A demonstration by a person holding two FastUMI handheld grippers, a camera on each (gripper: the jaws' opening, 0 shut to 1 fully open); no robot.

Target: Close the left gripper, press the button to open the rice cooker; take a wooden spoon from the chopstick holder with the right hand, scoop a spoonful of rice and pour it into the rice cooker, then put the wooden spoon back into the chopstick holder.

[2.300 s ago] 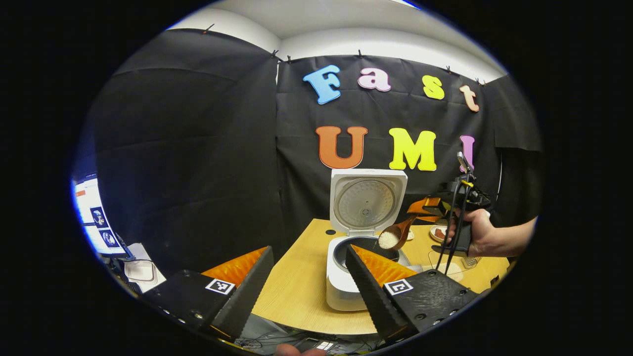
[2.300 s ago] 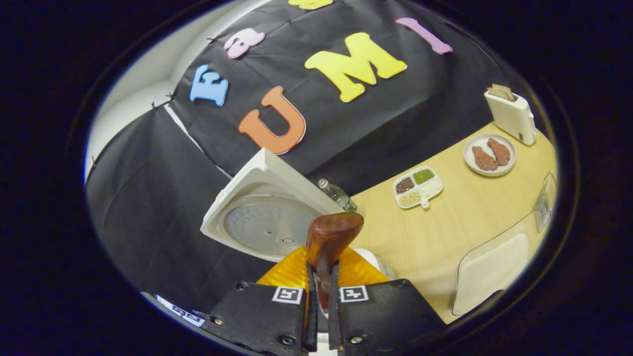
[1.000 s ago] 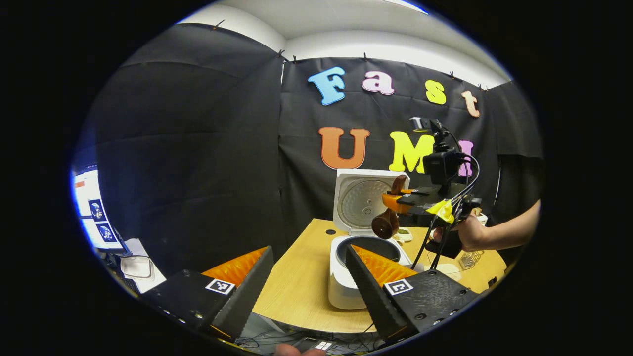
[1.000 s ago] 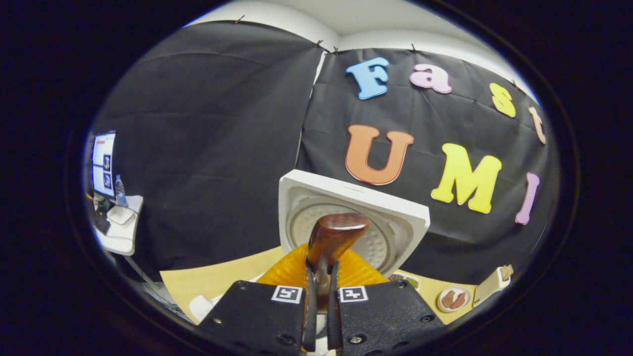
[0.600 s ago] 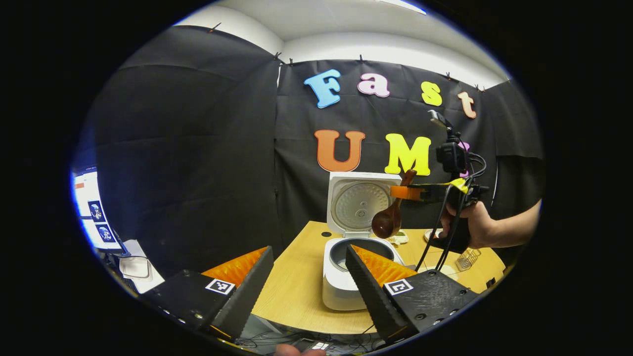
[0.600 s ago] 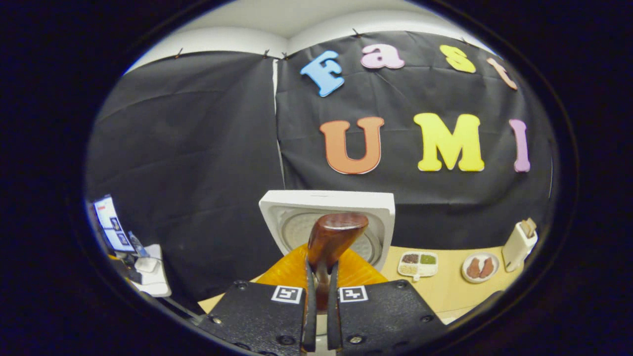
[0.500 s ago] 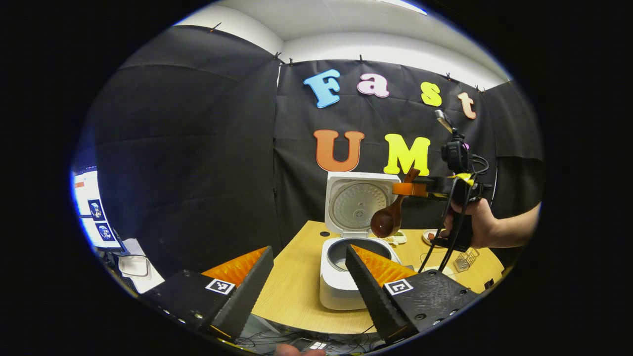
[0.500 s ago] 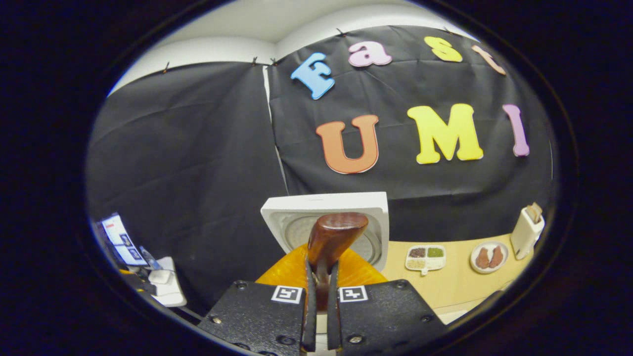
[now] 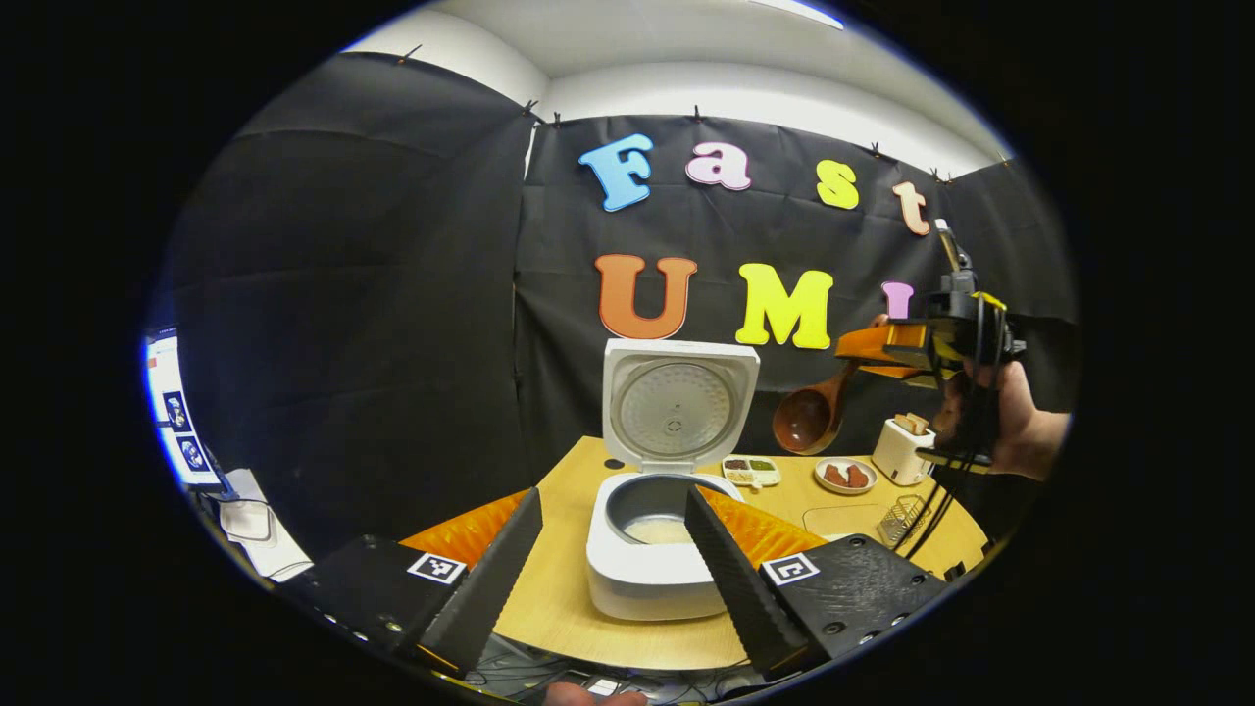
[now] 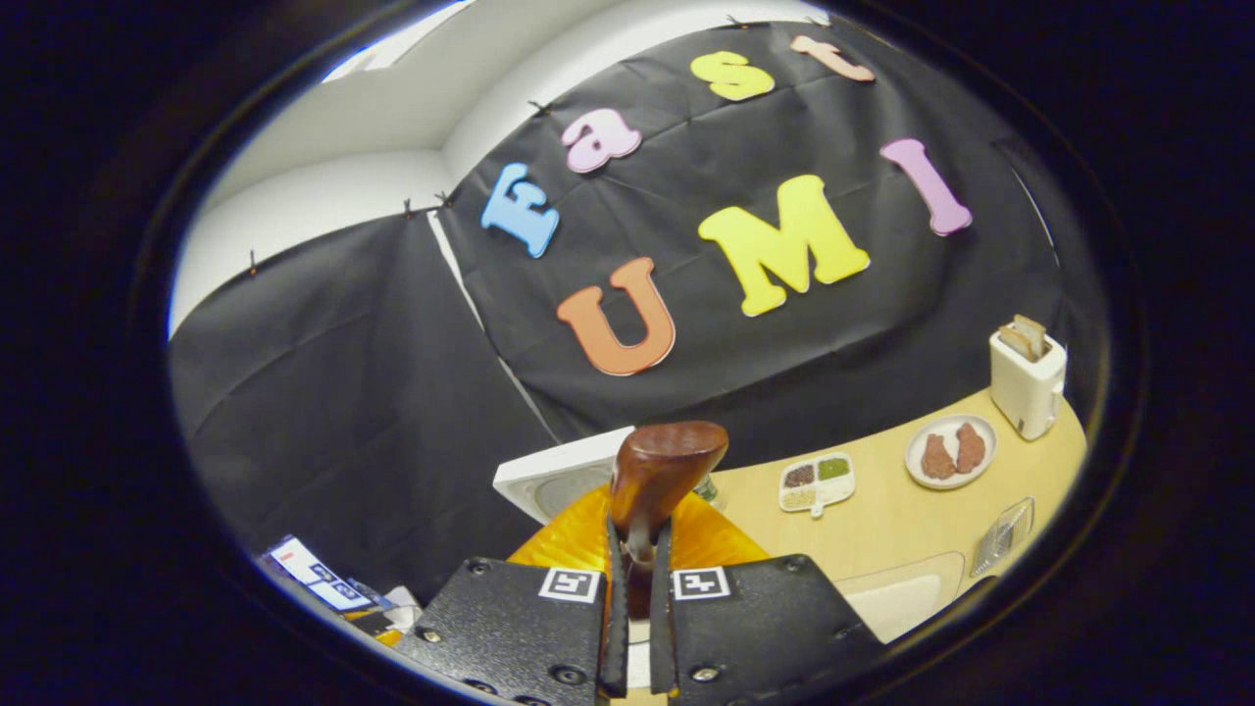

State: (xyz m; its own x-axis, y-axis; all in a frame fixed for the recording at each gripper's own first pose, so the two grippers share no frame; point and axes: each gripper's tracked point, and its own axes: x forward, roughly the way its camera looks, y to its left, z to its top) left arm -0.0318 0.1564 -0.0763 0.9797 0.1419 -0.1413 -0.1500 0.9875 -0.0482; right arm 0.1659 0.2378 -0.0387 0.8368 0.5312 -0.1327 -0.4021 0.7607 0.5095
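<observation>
Your table has bare wood to the right of the rice cooker, whose lid stands upright so the pot stays reachable; white rice lies in its bottom. The wire chopstick holder sits near the table's right edge, past a clear tray, so bring the spoon down upright there. Your right gripper is clenched on the wooden spoon, bowl hanging empty, well above the table. Your left gripper hangs spread apart, grasping nothing.
</observation>
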